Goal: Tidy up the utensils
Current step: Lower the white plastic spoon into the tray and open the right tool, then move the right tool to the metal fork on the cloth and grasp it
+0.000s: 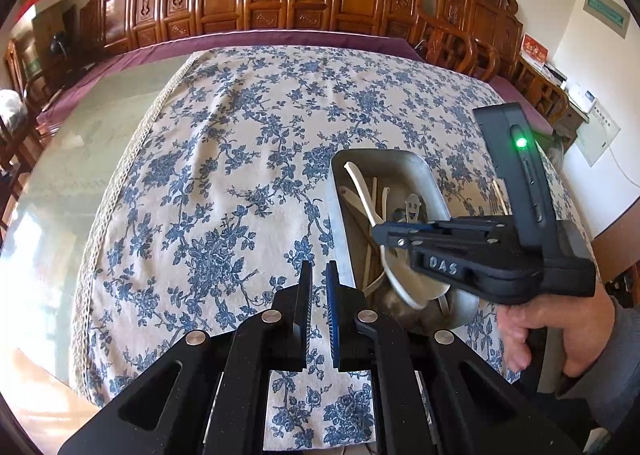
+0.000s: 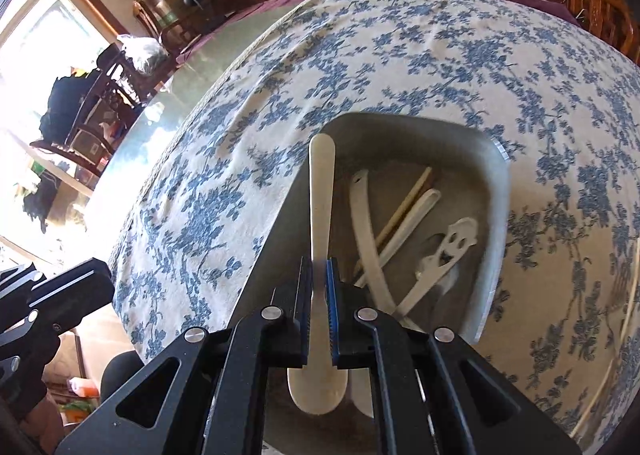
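1. Right gripper [image 2: 319,287] pinches the cream spoon [image 2: 321,191] by its handle, jaws pressed on it, handle running ahead over the metal tray [image 2: 494,191], presumably for depositing.
2. Left gripper [image 1: 319,287] jaws pressed together, empty, tray just right of them.

Both wrist cams angled steeply down, close over tray [image 1: 424,175] (shared view), floral cloth [image 2: 400,55] beyond.

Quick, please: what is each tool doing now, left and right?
Left tool: closed, holding nothing.
Right tool: closed on a white spoon over the metal tray.
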A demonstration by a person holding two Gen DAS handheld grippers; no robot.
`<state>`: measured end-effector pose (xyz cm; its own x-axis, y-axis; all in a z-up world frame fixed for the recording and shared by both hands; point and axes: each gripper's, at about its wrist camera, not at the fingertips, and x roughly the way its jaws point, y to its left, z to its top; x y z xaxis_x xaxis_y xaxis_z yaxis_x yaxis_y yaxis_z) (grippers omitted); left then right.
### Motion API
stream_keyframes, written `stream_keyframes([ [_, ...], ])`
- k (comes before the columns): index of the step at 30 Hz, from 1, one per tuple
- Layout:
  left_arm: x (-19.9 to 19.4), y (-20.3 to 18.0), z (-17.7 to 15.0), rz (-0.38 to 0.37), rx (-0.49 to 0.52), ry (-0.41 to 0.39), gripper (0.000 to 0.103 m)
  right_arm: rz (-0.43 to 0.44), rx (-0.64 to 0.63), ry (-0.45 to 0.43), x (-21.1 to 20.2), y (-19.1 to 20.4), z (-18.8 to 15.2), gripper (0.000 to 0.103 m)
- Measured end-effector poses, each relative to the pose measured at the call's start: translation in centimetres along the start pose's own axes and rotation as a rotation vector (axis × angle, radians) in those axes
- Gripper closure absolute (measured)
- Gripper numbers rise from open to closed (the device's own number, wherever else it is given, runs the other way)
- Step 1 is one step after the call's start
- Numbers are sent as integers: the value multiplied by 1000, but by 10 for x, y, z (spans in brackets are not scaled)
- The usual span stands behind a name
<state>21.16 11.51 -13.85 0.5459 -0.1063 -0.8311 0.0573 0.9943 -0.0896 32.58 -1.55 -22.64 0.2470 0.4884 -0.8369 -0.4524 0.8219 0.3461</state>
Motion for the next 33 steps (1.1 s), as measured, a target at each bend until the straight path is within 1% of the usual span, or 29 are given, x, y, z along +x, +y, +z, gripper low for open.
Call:
stream_keyframes([
  [3,0,-2,0,0,3,2,97,0,-8,7,3,3,-3,93],
  [6,0,-3,1,0,8,0,97,-6,-18,-7,-1,3,-3,91],
  [11,0,-8,4,-2,14,-3,97,7,-22,-57,-20,-2,-2,91],
  [16,-1,-18,6,-10,24,-6,96,-31,-65,-102,-49,-14,-13,91],
  [18,-2,-22,6,-14,30,-9,86,-56,-71,-119,-65,-26,-24,91],
  [19,-1,-26,7,-17,33,-12,78,-72,-72,-127,-72,-34,-30,91],
  [20,-1,-30,7,-19,39,-13,73,-91,-72,-135,-80,-42,-37,91],
  [21,-1,-33,7,-21,43,-13,71,-107,-69,-140,-85,-50,-41,91],
  [23,1,-40,7,-24,51,-13,56,-145,-55,-152,-100,-72,-53,91],
  [24,2,-43,8,-26,54,-13,53,-160,-48,-156,-105,-80,-57,91],
  [26,5,-50,8,-24,60,-13,38,-192,-32,-166,-118,-99,-66,91],
  [27,6,-53,9,-26,62,-13,34,-214,-25,-171,-126,-111,-70,91],
  [28,8,-57,9,-28,64,-13,27,-235,-23,-173,-131,-119,-74,90],
  [29,10,-61,9,-29,66,-13,21,-262,-22,-175,-136,-129,-78,81],
  [30,11,-64,10,-30,69,-15,20,-278,-22,-174,-139,-135,-80,72],
  [31,13,-69,10,-33,72,-14,19,-294,-20,-172,-141,-143,-83,71],
  [33,19,-77,11,-37,80,-6,19,-317,-21,-165,-144,-157,-89,70],
])
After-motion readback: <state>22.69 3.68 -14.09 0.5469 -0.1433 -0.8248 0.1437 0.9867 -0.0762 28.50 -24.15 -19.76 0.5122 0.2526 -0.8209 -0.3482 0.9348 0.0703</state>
